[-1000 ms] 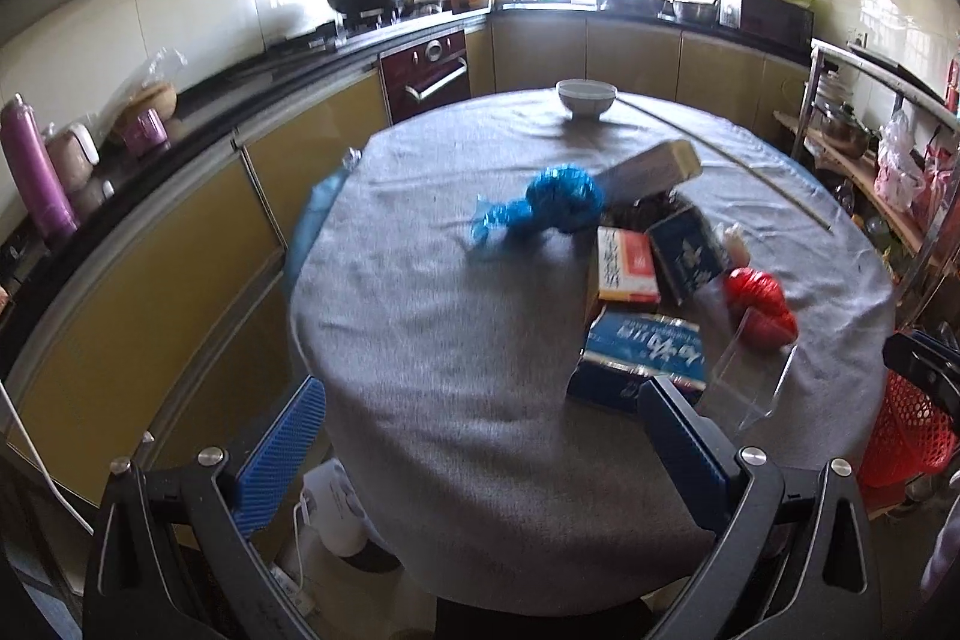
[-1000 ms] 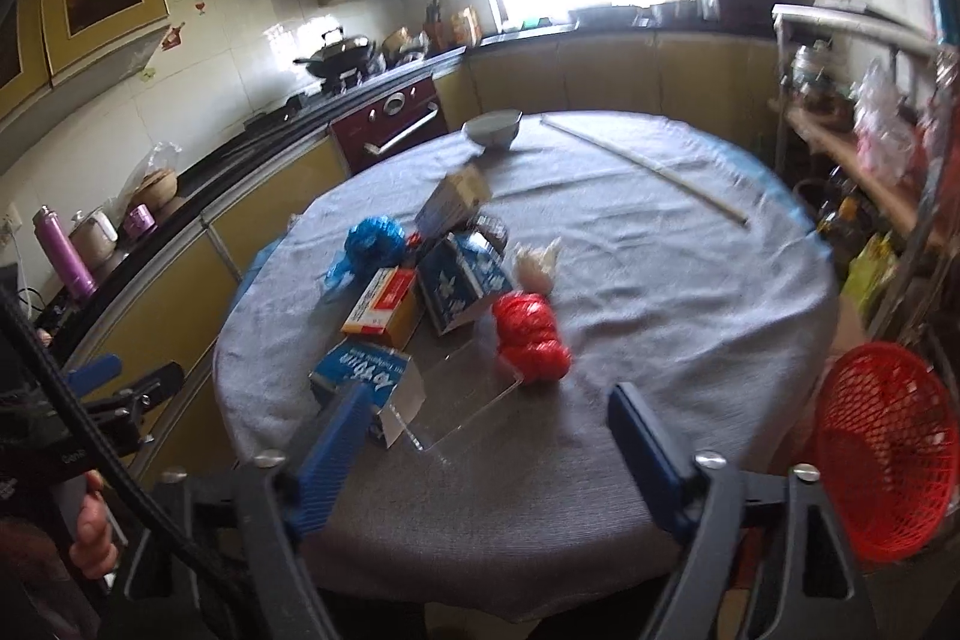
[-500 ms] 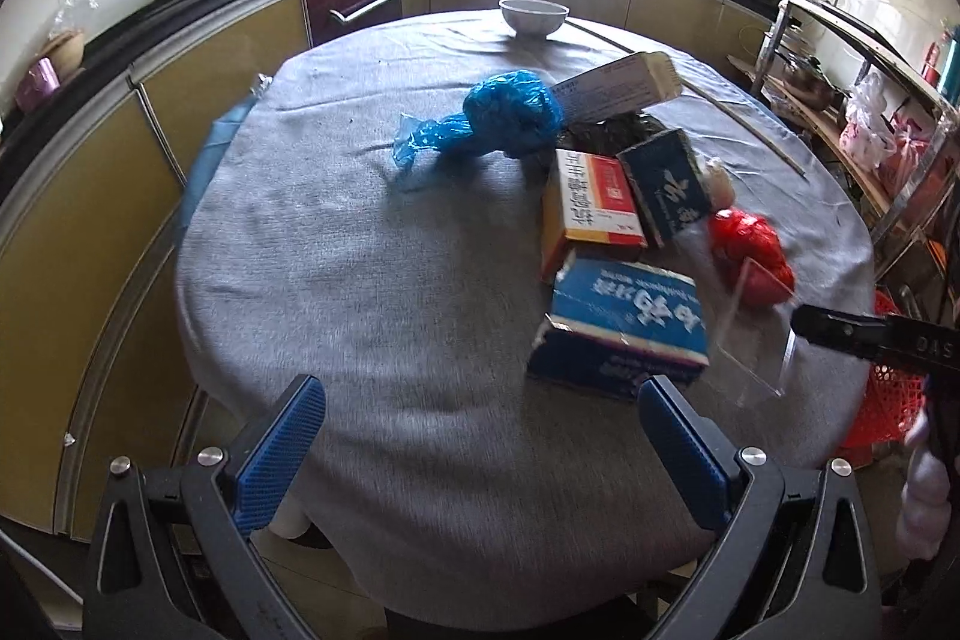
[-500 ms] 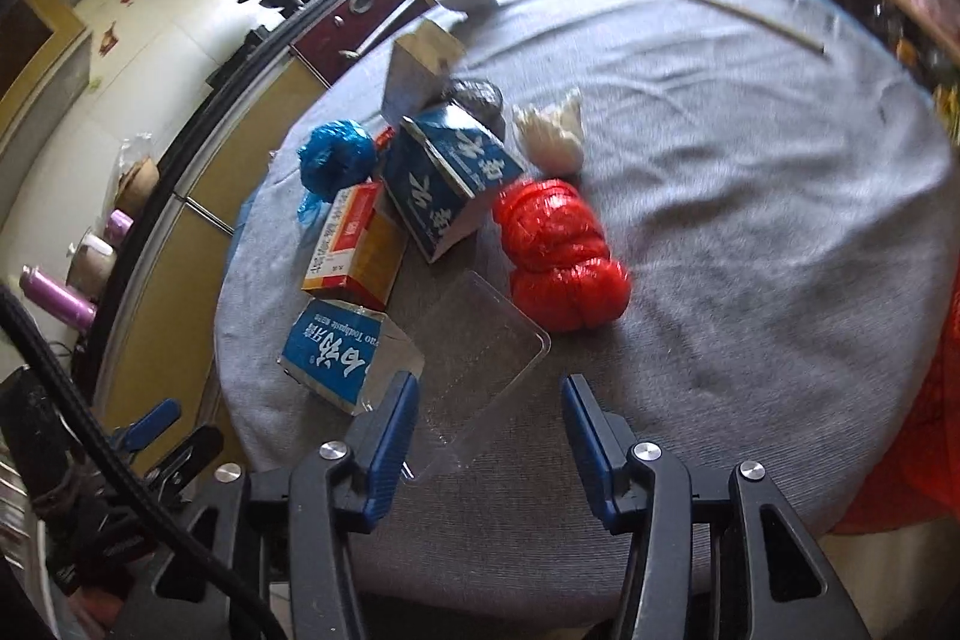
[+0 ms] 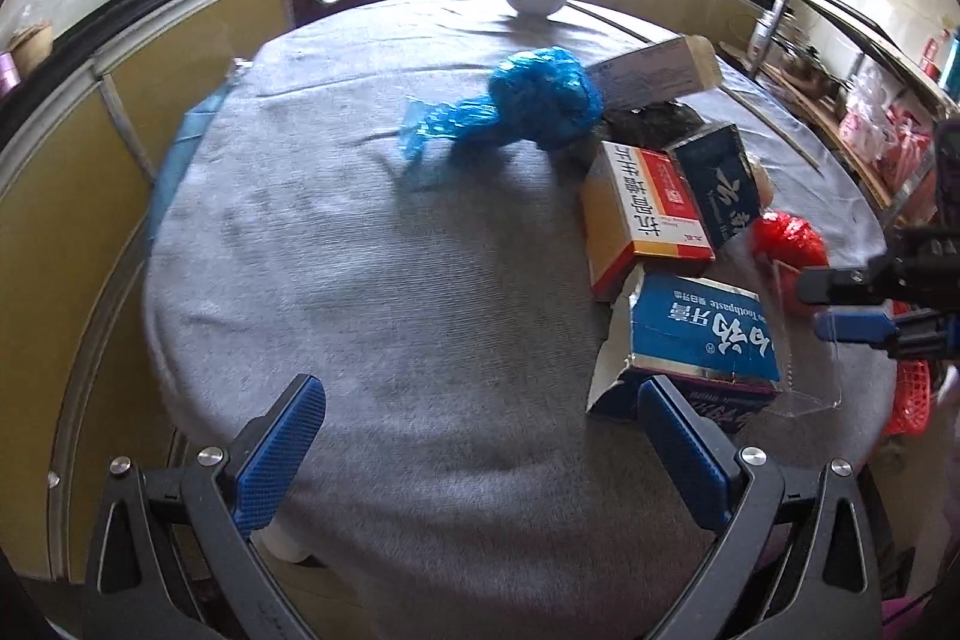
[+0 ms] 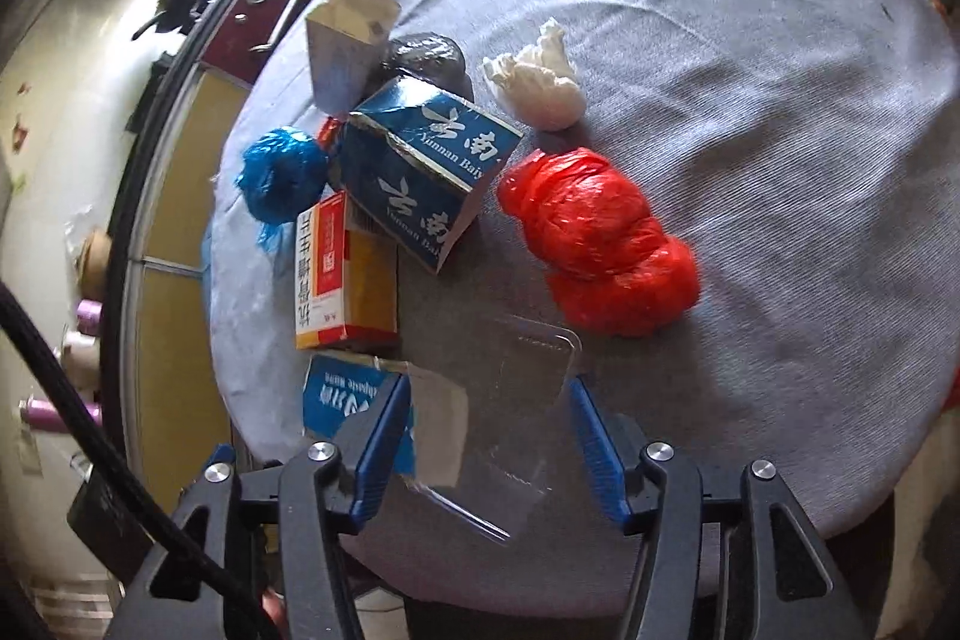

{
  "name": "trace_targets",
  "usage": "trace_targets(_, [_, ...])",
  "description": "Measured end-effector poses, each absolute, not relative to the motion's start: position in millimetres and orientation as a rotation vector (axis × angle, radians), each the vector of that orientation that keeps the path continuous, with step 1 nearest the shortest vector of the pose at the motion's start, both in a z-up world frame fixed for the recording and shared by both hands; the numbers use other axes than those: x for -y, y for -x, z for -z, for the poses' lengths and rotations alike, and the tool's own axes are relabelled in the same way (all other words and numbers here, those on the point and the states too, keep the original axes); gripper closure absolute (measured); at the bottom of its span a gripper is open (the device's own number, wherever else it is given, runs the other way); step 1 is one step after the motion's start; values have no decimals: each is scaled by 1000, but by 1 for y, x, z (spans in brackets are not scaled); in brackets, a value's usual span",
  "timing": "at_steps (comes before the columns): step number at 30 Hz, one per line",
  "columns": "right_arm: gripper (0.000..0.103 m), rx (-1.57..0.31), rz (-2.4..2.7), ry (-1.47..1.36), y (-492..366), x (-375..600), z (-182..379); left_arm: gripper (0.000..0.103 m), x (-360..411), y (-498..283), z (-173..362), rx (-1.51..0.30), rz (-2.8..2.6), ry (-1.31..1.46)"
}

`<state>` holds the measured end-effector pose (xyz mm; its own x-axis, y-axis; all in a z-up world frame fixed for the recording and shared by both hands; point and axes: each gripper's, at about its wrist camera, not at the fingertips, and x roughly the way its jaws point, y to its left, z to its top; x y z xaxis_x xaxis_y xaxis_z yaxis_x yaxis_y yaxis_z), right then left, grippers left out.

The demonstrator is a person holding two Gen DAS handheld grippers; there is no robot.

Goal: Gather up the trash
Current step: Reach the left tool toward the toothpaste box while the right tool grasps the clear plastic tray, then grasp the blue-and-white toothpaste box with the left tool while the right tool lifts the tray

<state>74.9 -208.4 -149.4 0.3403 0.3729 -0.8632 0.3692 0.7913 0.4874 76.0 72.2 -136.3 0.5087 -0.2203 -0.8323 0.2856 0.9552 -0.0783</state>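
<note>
Trash all on the desk (image 5: 372, 316) so far, nothing collected: red bag (image 6: 600, 244), blue bag (image 5: 534, 106), dark-blue carton (image 6: 426, 160), red-yellow box (image 5: 648, 214), toothpaste box (image 5: 702, 334), clear plastic tray (image 6: 516, 400), white wad (image 6: 540, 82). Red basket (image 5: 912, 394) sits off the desk edge. Versus a second ago, both rigs are lower and closer. Left tongs (image 5: 480, 436) released, empty. Right tongs (image 6: 489, 436) narrower, now reopening, straddling the tray, no pad contact visible.
</note>
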Motion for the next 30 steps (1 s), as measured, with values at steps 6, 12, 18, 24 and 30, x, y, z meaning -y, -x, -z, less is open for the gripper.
trace_targets(6, [42, -1311, 57, -639, -93, 185, 156, 0, -59, -87, 145, -1018, 403, -94])
trace_targets(12, [41, -1332, 123, -576, -115, 166, 159, 0, -45, -91, 146, -1025, 503, -135])
trace_targets(18, [40, -1314, 174, -547, -136, 158, 169, 0, -42, -93, 148, -1033, 595, -108])
trace_targets(24, [42, -1288, 128, -541, -138, 162, 174, 2, -37, -92, 143, -1014, 668, -50])
trace_targets(30, [43, -1277, 76, -527, -125, 179, 179, 2, -34, -94, 138, -1019, 622, 2])
